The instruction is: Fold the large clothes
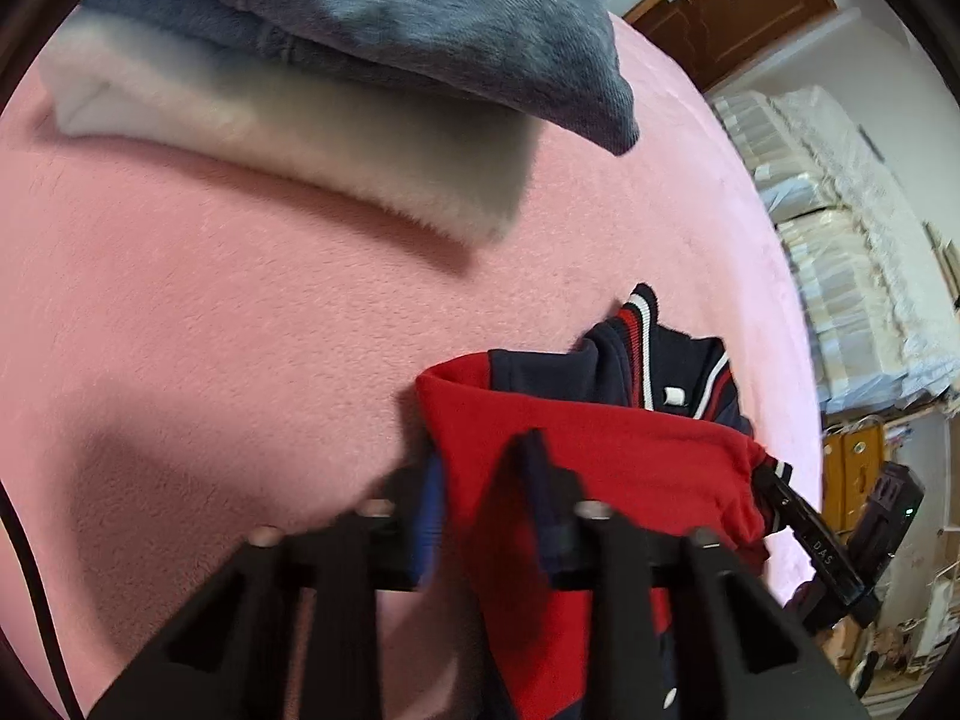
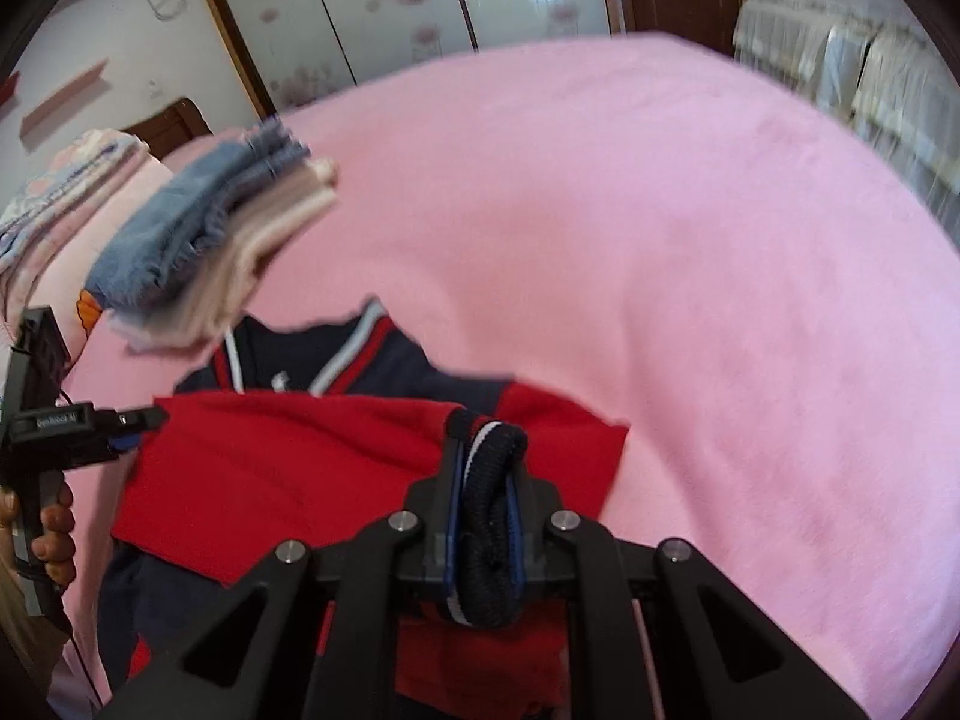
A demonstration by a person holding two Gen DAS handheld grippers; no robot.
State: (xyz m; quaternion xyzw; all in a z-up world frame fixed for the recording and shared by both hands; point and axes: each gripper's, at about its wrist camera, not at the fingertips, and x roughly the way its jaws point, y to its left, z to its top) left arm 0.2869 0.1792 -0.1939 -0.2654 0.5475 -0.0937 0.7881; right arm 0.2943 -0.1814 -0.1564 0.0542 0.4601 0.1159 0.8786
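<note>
A red and navy jacket (image 1: 600, 468) (image 2: 270, 468) with a striped collar (image 2: 354, 360) lies on the pink bed (image 1: 210, 330). In the left wrist view my left gripper (image 1: 483, 471) is shut on a fold of the jacket's red fabric at its left edge. My right gripper (image 2: 486, 438) is shut on a navy ribbed band with a white stripe (image 2: 489, 540), bunched between its pads at the jacket's right side. Each gripper shows in the other's view: the right gripper (image 1: 768, 477) at the red edge, the left gripper (image 2: 150, 418) held by a hand (image 2: 54, 534).
A stack of folded clothes (image 1: 300, 120) (image 2: 198, 240), blue-grey over white and beige, sits on the bed just beyond the jacket. More bedding (image 2: 66, 180) is piled at the far left. Pink bed surface (image 2: 660, 240) stretches to the right. White covered furniture (image 1: 840, 240) stands beside the bed.
</note>
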